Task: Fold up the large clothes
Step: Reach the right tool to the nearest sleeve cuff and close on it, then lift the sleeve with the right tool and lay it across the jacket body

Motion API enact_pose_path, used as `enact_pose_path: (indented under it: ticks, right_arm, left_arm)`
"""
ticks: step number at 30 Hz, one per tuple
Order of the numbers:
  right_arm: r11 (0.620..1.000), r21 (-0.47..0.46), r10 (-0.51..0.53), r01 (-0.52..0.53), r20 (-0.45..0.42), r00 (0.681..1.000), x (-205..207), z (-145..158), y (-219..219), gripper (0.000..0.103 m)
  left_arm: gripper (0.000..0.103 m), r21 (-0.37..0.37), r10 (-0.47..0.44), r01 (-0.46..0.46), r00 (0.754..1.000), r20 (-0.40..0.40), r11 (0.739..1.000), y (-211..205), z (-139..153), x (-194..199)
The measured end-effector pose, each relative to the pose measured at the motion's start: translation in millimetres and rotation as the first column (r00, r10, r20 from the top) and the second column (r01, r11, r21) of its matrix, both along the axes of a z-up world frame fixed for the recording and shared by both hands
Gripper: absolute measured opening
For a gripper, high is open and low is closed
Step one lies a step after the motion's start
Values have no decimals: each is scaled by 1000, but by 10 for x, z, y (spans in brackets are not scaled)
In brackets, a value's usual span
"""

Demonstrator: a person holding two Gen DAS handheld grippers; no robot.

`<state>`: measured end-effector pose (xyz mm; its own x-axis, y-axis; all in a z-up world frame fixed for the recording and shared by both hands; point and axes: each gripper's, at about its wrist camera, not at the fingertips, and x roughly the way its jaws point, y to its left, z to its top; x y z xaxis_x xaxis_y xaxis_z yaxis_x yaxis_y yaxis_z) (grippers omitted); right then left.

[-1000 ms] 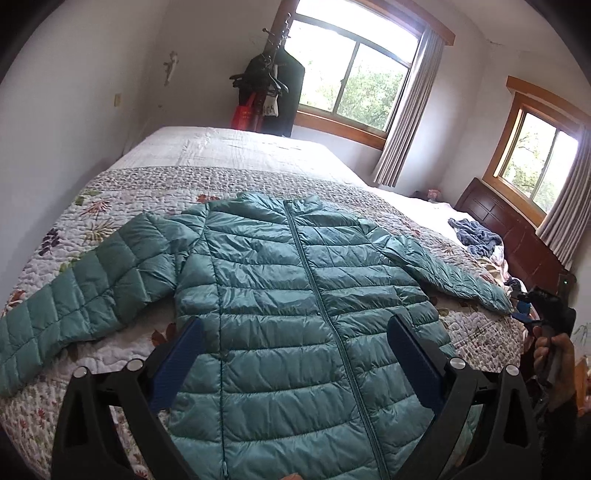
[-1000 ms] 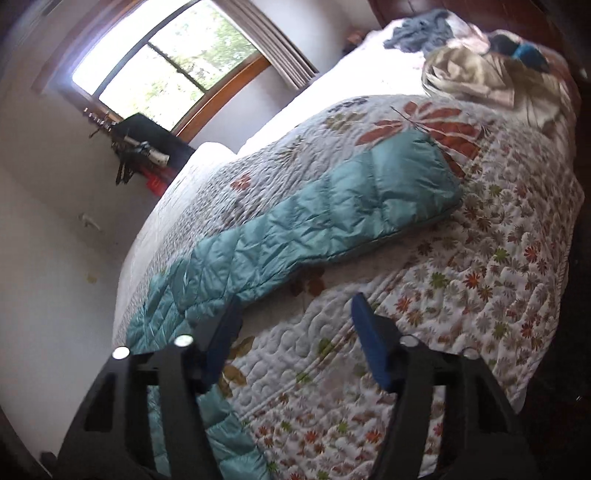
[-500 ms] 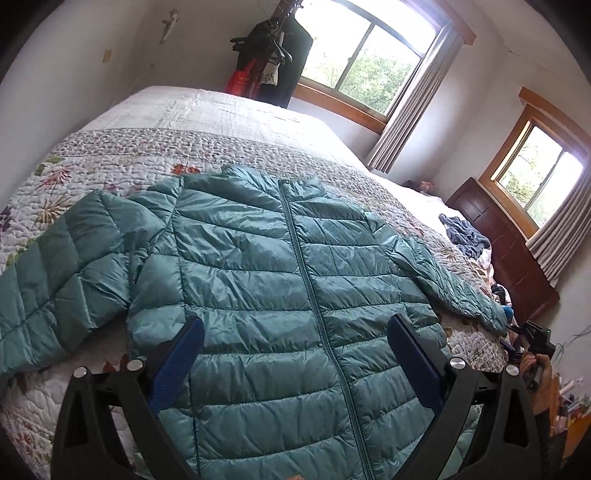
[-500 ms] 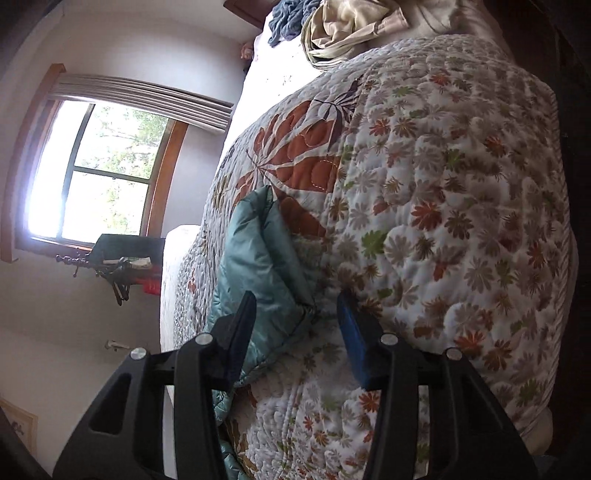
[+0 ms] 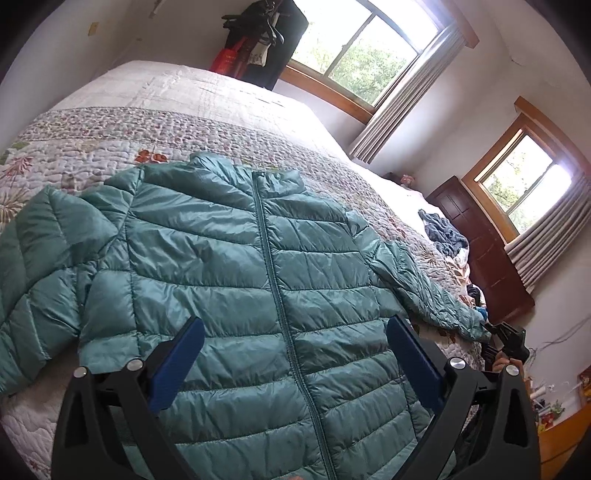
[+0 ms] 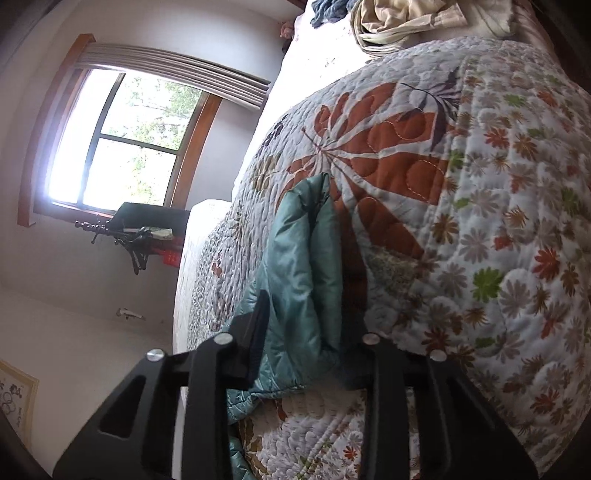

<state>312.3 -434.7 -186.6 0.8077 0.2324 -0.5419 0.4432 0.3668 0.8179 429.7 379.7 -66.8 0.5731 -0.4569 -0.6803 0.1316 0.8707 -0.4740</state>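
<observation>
Sunlit windows (image 5: 364, 55) look onto a bed whose floral quilt (image 5: 110, 122) carries the teal jacket (image 5: 236, 280), zipped and spread flat, ready for folding. Left hand-held gripper (image 5: 295, 363) hovers released over its hem. Right hand-held gripper (image 6: 304, 332) is clenched on the sleeve cuff (image 6: 306, 266), likely to swing it inward.

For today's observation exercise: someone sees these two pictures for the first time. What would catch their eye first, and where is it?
First the teal puffer jacket, spread front-up and zipped on the floral quilt, filling the left wrist view beneath the open left gripper. Next its sleeve cuff, which sits between the jaws of the right gripper near the bed's edge. Bright windows and a heap of clothes at the bed's far end follow.
</observation>
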Motion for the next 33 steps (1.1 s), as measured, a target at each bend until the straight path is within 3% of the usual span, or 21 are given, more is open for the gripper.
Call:
enact_pose_path:
  ticks: [2,8,13,18,25,33]
  right_arm:
    - [999,-38,14,-14,14,1000,48,169,60,12]
    - [969,-229,112,-89,88,990,326,1007,514,10]
    - [892,-416,257,-175,149,955,619,1805,1324,10]
    - [790,-550,420,-272,161,893,881,2256,2323,10]
    - [618,-673,609,-406,83,789,1178,2248,3819,10]
    - [413,-716,736,-563,-101,669,1369,1629,5126,10]
  left_arm:
    - [99,-12,-10,9,1000,-16,1000,6,-10,15]
    - [99,7,-6,6,1000,-4,1000,45,25,-26]
    - [99,27,7,-8,998,67,1000,73,168,-126]
    - [99,8,8,-9,997,82,1000,188,337,-165]
    - [99,-36,37,-35,999,37,999,414,402,-120]
    - [99,-85,50,-49,999,10,995,612,370,55]
